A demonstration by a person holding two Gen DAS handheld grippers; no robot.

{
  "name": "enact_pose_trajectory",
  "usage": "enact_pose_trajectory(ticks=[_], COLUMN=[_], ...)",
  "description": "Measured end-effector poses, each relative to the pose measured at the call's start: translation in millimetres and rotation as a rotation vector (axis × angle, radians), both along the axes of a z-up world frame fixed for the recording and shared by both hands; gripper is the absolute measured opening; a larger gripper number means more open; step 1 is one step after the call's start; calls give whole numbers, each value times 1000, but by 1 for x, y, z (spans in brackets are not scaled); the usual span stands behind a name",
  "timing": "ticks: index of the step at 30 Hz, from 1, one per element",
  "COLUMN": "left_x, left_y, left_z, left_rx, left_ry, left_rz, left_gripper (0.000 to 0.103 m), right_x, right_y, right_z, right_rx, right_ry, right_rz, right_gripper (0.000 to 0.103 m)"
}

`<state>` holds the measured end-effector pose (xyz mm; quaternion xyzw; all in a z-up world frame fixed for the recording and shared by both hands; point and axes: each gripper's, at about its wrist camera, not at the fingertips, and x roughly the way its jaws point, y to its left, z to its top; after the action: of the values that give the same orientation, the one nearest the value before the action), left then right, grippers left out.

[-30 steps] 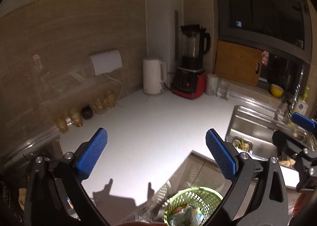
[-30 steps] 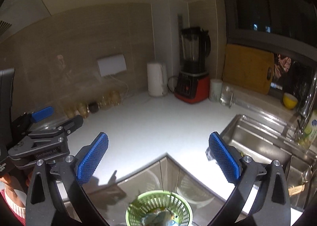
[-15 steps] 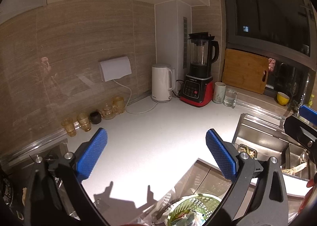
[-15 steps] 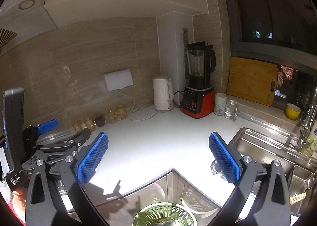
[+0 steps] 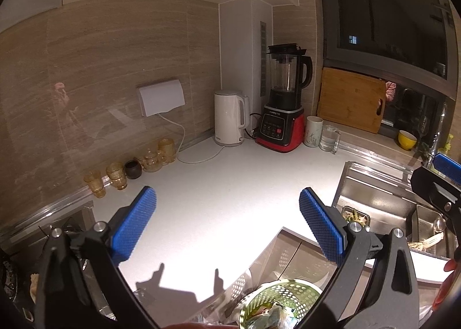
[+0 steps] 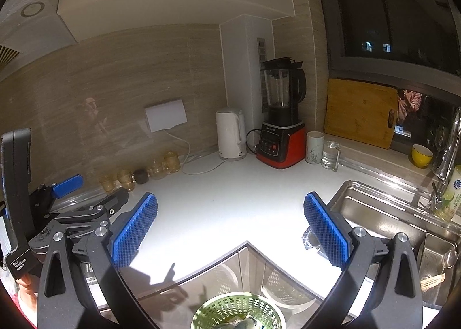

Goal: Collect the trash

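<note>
Below my left gripper (image 5: 227, 223) and my right gripper (image 6: 230, 226), both spread wide and holding nothing, sits the green perforated trash basket (image 6: 239, 311) with crumpled trash (image 5: 269, 316) inside it, down in front of the cabinet. Past it lies the white countertop (image 5: 230, 184); a clear wrapper (image 6: 309, 239) rests at its edge beside the steel sink (image 6: 374, 216). Farther back stand amber glasses (image 5: 115, 174), a white kettle (image 5: 230, 117) and a red-based blender (image 5: 283, 104).
</note>
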<state>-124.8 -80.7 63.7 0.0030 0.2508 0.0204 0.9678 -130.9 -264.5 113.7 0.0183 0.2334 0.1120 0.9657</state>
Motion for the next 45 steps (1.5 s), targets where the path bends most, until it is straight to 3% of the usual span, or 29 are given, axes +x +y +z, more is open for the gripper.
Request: enact_pose_trajectory(ticks=[45], left_x=[0], left_y=[2], left_z=[-4], left_rx=[-1], left_ry=[7], left_rz=[-30], left_gripper=[95], right_x=[-3], right_y=[-11], right_z=[-3], right_rx=[-7], right_ry=[5], right_rz=[-3], right_gripper=[101])
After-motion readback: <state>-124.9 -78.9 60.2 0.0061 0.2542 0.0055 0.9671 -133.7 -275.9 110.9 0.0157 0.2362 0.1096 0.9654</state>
